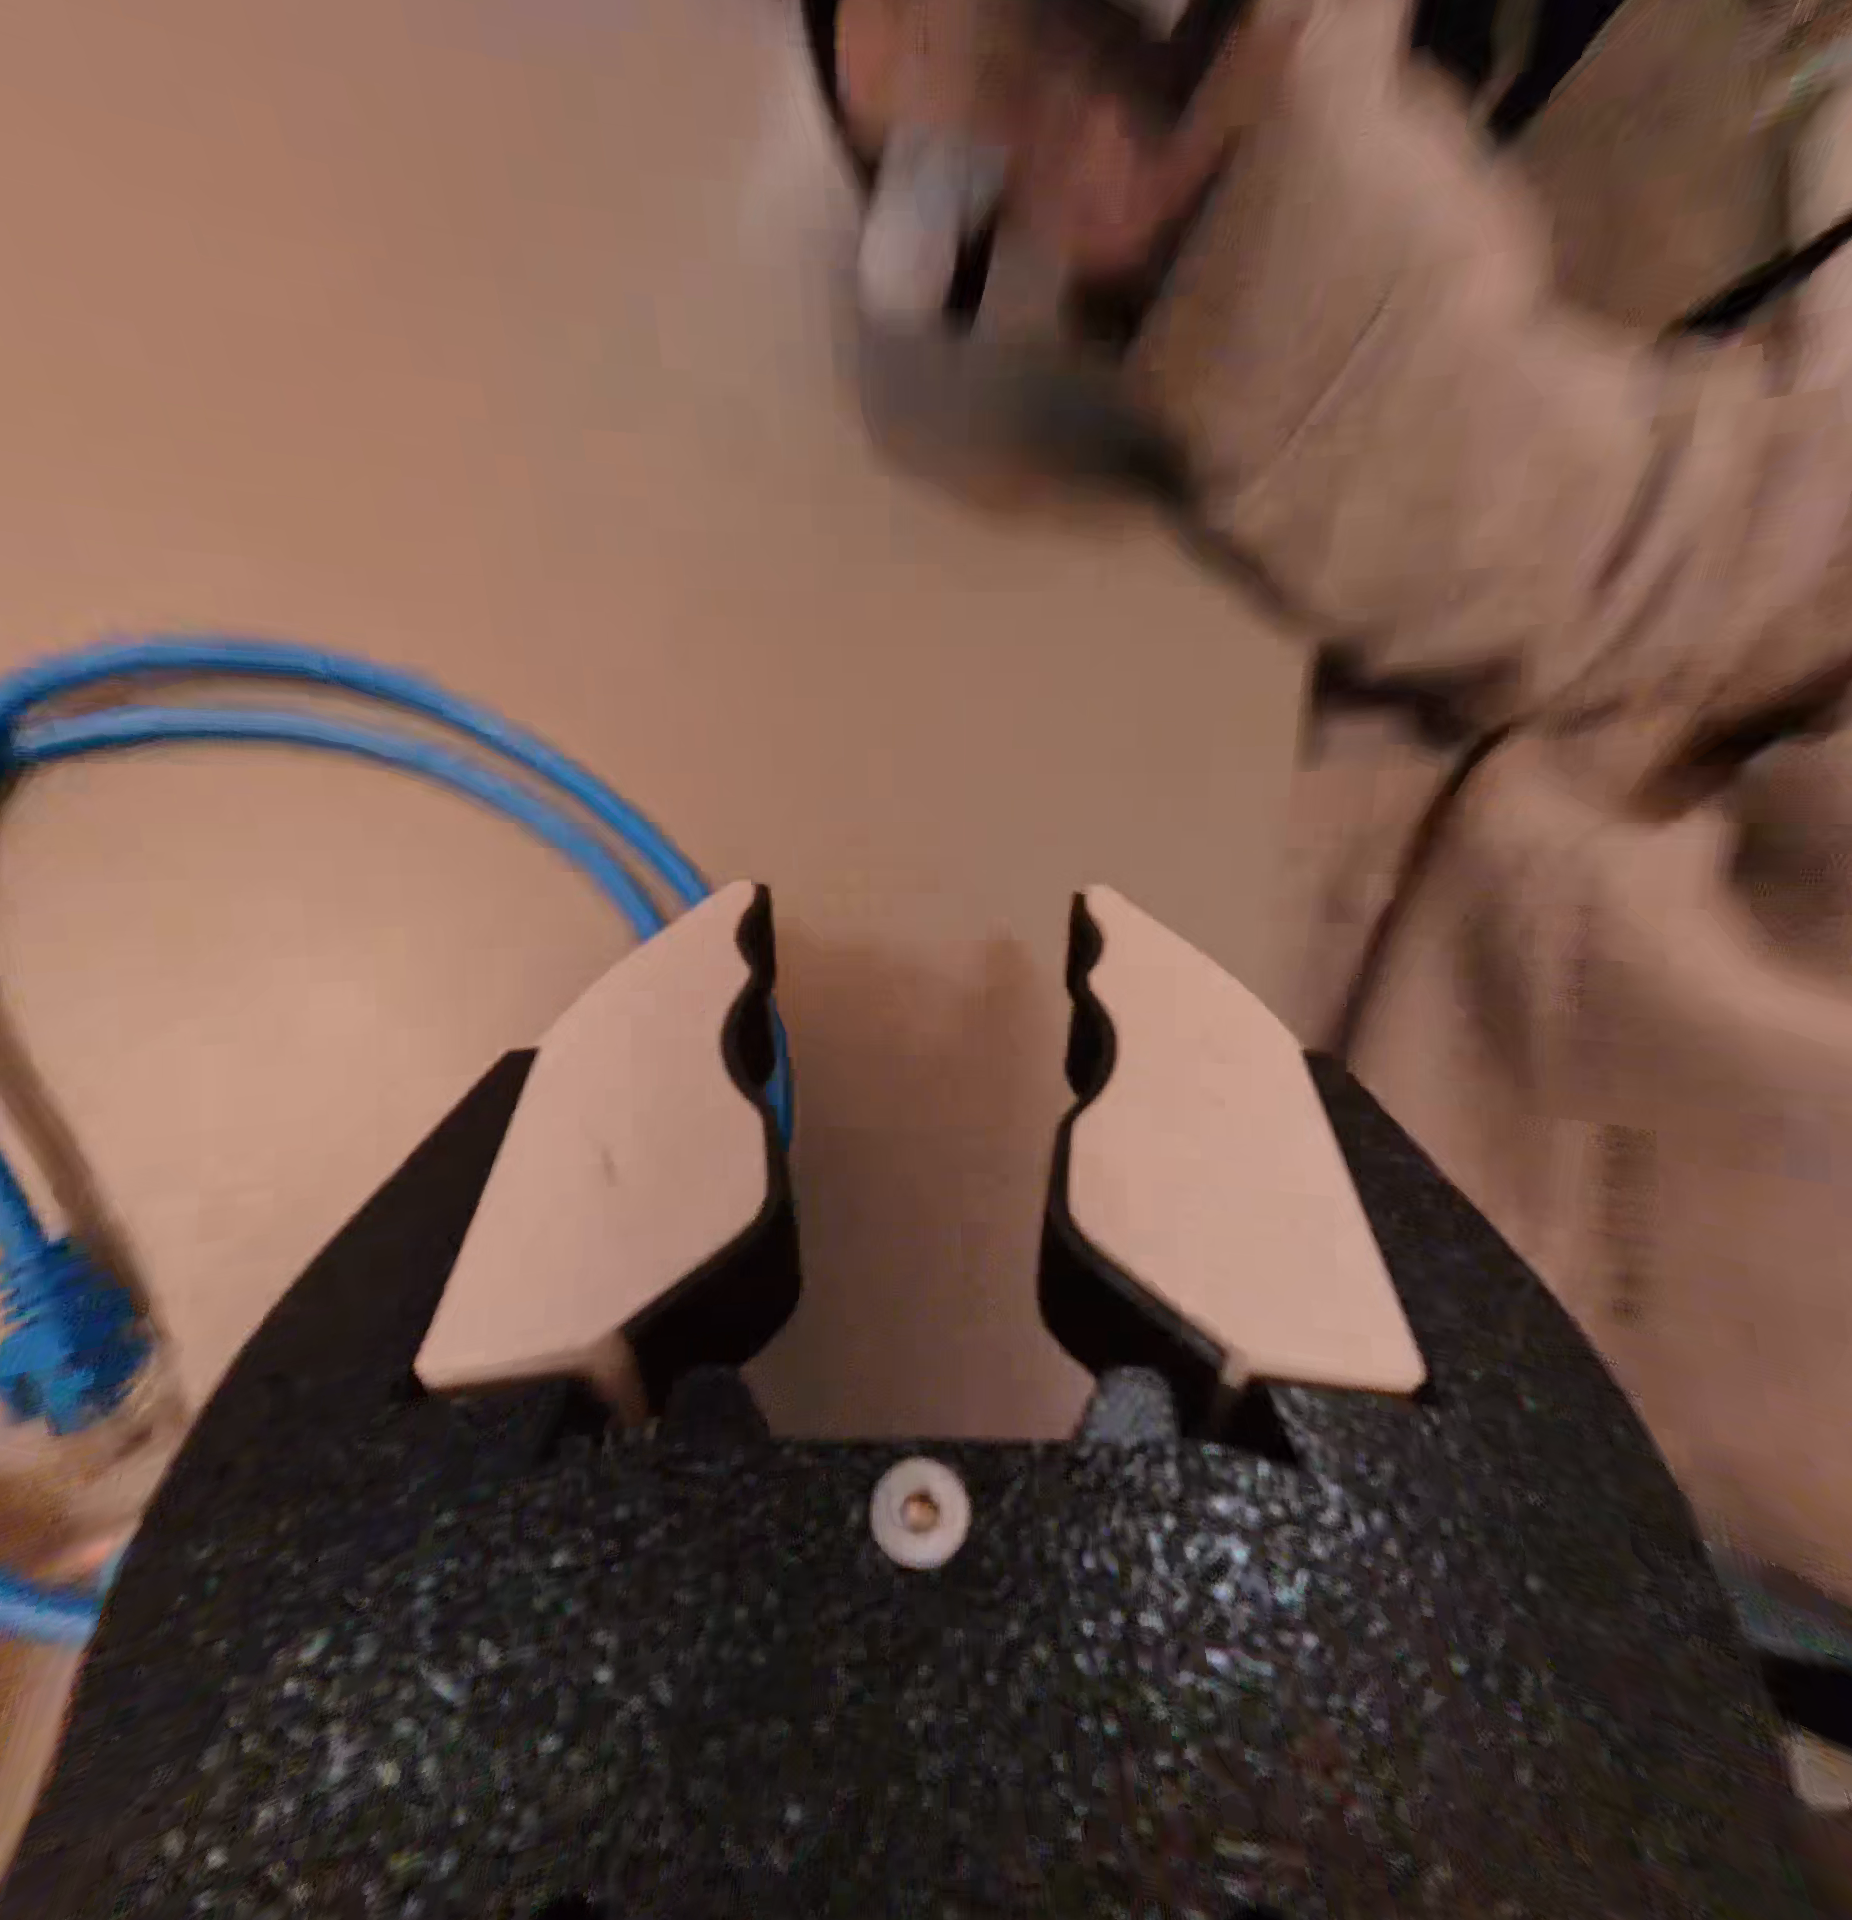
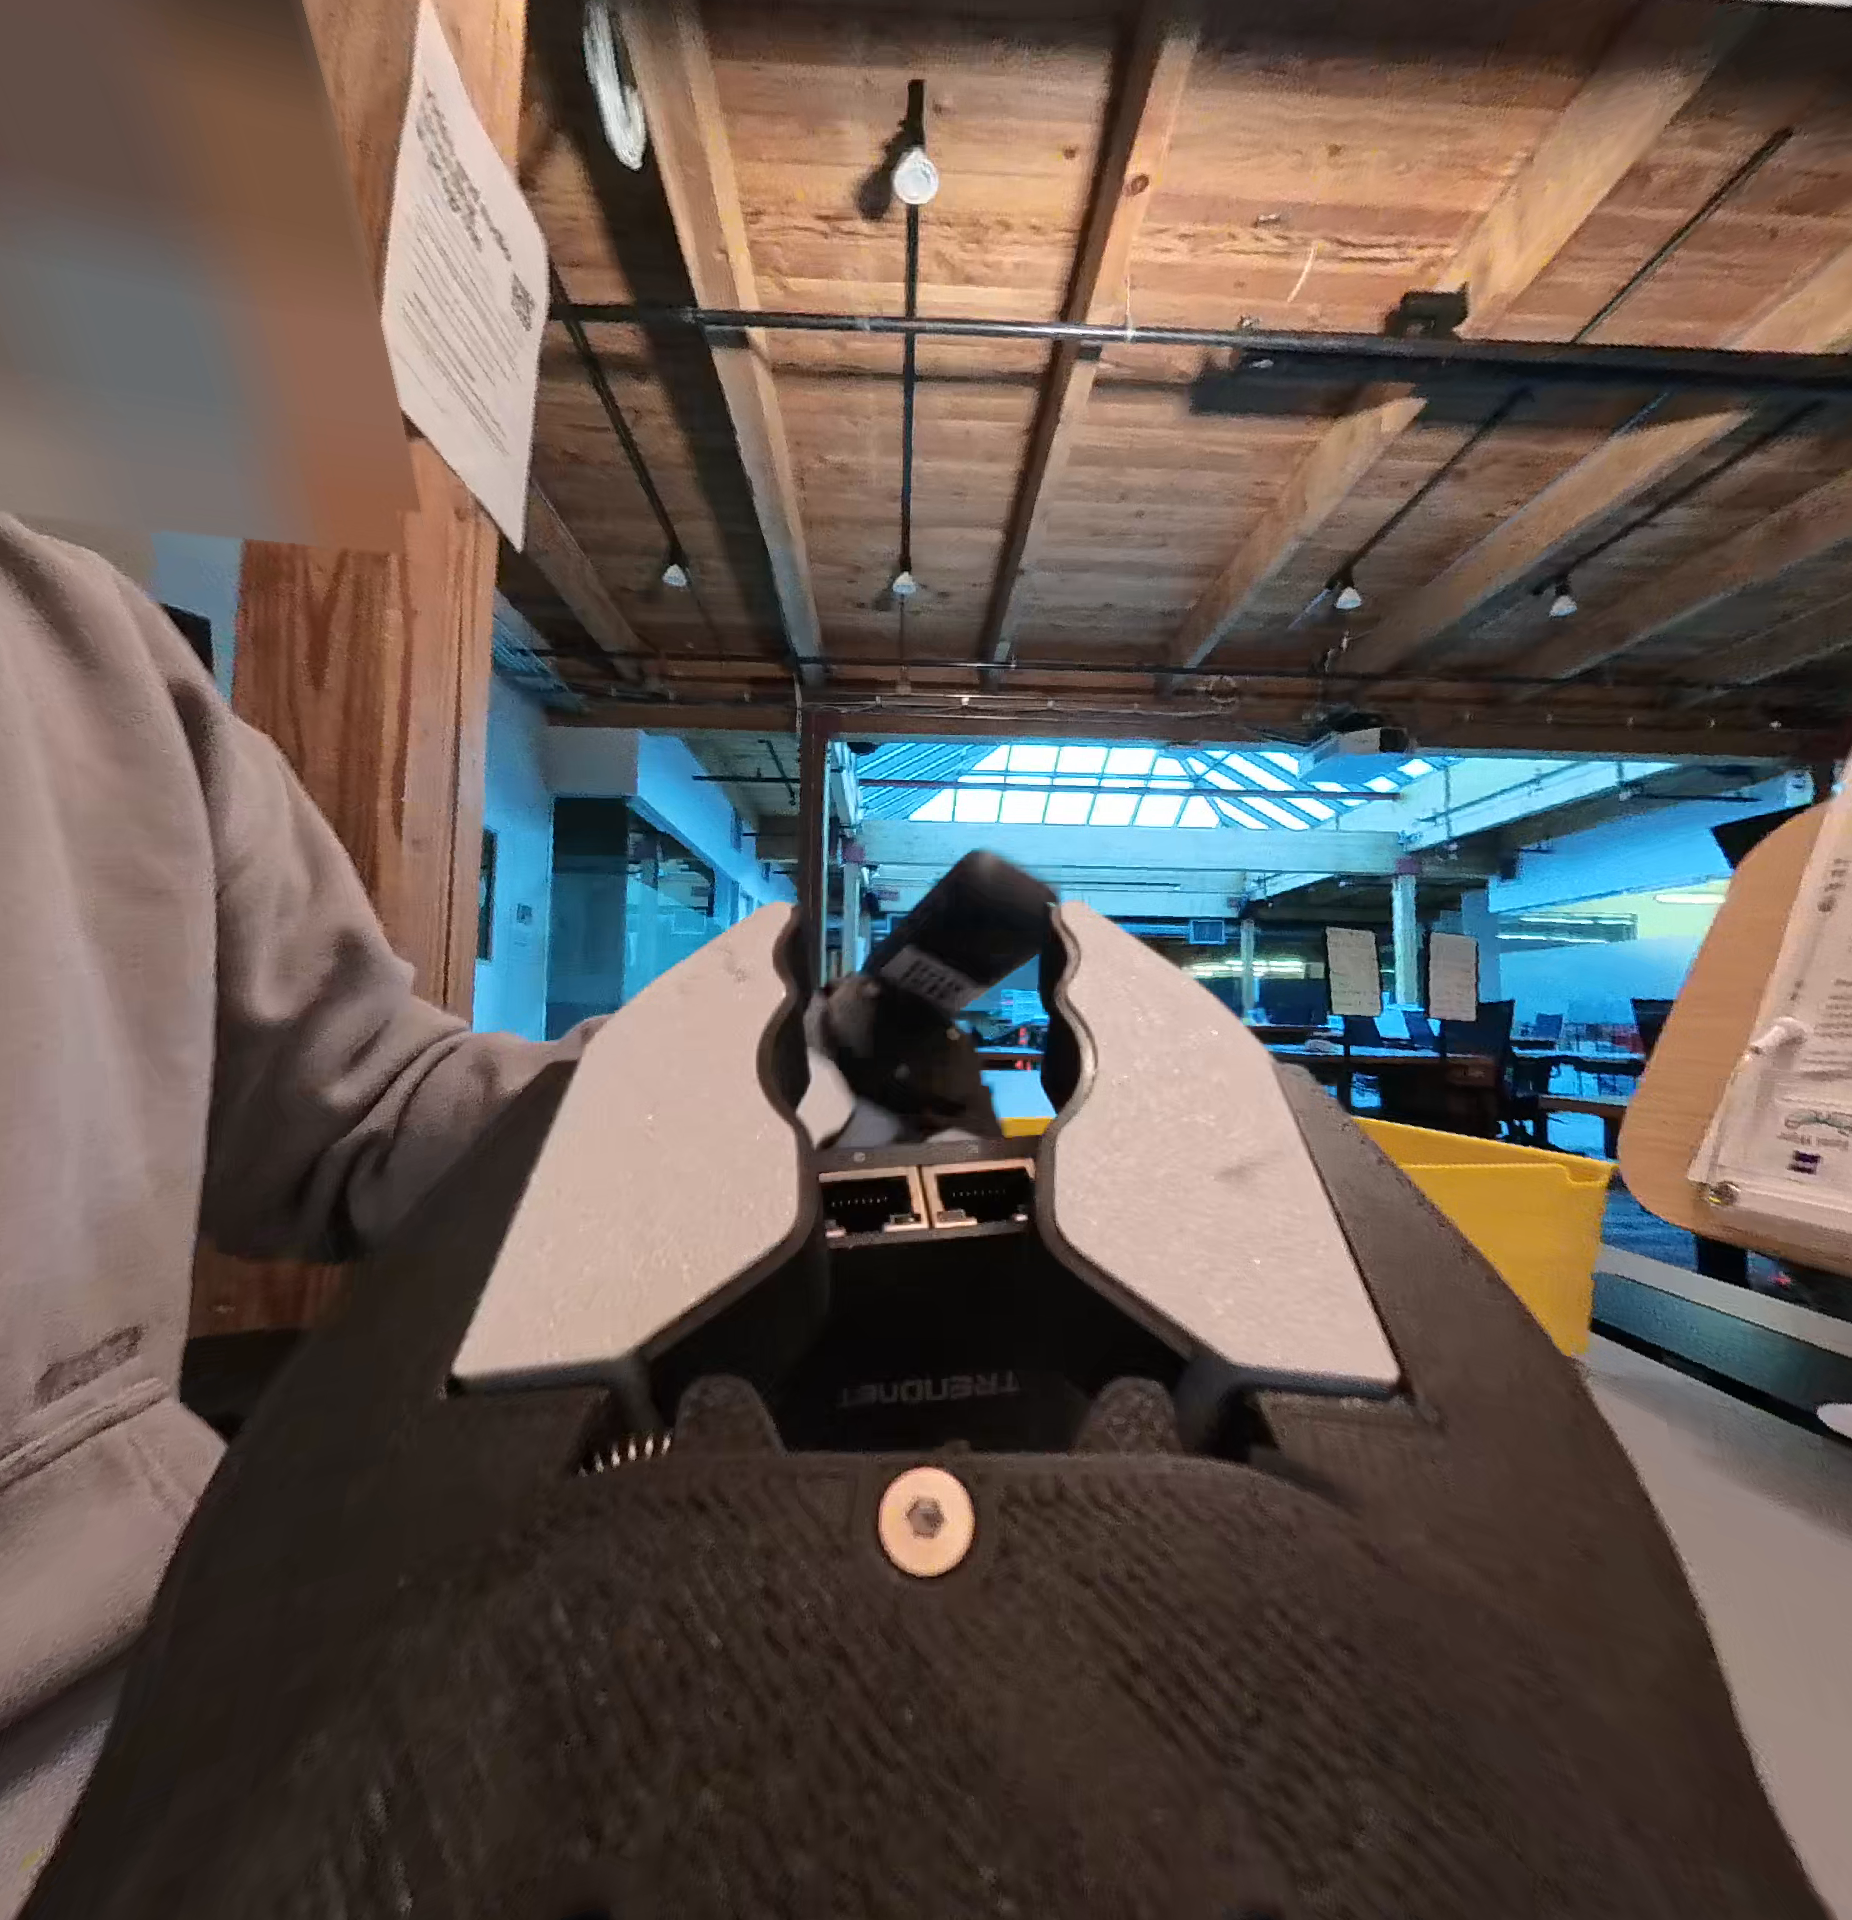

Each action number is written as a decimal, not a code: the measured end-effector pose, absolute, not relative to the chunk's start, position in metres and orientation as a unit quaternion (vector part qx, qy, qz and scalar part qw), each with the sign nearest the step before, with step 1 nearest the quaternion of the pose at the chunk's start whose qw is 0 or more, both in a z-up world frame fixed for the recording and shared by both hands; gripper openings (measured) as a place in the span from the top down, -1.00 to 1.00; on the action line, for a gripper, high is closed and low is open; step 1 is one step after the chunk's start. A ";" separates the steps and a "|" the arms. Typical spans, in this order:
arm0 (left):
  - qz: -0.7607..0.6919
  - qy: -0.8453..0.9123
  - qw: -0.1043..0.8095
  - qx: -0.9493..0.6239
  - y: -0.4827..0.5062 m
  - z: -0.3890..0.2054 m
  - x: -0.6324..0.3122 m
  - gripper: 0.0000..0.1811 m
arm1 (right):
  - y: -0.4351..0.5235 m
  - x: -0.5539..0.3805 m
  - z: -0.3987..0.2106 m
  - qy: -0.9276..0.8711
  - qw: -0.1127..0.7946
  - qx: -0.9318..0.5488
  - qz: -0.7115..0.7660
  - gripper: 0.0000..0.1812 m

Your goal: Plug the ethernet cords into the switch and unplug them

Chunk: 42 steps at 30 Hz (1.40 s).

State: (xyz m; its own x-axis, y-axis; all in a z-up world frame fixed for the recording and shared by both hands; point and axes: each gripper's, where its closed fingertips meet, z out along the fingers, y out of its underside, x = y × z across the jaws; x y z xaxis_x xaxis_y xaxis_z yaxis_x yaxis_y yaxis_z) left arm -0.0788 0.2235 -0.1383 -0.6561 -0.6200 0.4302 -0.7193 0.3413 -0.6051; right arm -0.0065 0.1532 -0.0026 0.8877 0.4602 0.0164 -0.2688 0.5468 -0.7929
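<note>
while the right gripper (image 2: 924,1023) is tipped up toward the wooden ceiling (image 2: 1005,416), the black switch (image 2: 927,1205) sits clamped between its grey fingers (image 2: 652,1164), its body running back toward the camera and its port face pointing away, so two empty ports (image 2: 927,1195) show side by side in the gap. that hold seems chosen to lift the switch clear of the table and present the sockets to the other hand. just past the ports a dark object (image 2: 948,956) shows between the fingertips; it may be the far gripper, though i cannot tell. the person's grey sleeve (image 2: 122,987) fills the left of this view, with a yellow bin (image 2: 1504,1216) and a clipboard with papers (image 2: 1774,1039) off to the right. the left gripper (image 1: 920,914) looks down on a tan table (image 1: 382,364) with its tongs standing apart and nothing between them. the blue ethernet cord (image 1: 434,727) lies looped on the table to its left, its blue plug (image 1: 60,1340) well to the side, one strand passing under the left finger; neither gripper holds it. the upper right of that view is smeared by motion, showing only pale cloth (image 1: 1524,468) and a blurred dark shape. judging from this, nothing is plugged in yet, and the free gripper would next need to take the cord near its plug.
</note>
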 end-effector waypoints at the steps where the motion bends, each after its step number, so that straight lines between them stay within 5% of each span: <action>1: 0.451 -0.779 0.052 0.433 0.224 -0.119 -0.066 0.33 | 0.153 -0.009 -0.002 -0.117 0.873 -0.425 0.208 0.54; 4: 0.616 -0.614 0.038 0.491 0.222 -0.073 -0.030 0.37 | 0.153 -0.016 0.003 -0.130 0.875 -0.408 0.224 0.54; 9: 0.711 -0.442 0.256 0.482 0.161 -0.099 -0.031 0.23 | 0.150 -0.028 0.009 -0.148 0.878 -0.374 0.260 0.54; 13: 0.768 -0.369 0.307 0.424 0.136 -0.090 -0.029 0.33 | 0.152 -0.032 0.005 -0.163 0.873 -0.385 0.251 0.54; 20: 0.794 -0.337 0.274 0.425 0.144 -0.090 -0.017 0.35 | 0.162 -0.043 -0.007 -0.201 0.859 -0.421 0.212 0.54; 22: 0.803 -0.323 0.288 0.409 0.148 -0.086 -0.019 0.58 | 0.172 -0.046 -0.013 -0.206 0.851 -0.442 0.195 0.54; 29: 0.828 -0.316 0.264 0.380 0.160 -0.081 -0.026 0.73 | 0.168 -0.040 -0.010 -0.187 0.859 -0.430 0.205 0.56; 37: 0.722 -0.478 0.137 0.480 0.199 -0.096 -0.028 0.74 | 0.209 -0.025 -0.065 -0.198 0.764 -0.613 0.020 -0.02; 42: 0.622 -0.577 0.089 0.521 0.216 -0.097 -0.034 0.74 | 0.231 -0.025 -0.095 -0.233 0.688 -0.683 -0.082 -0.16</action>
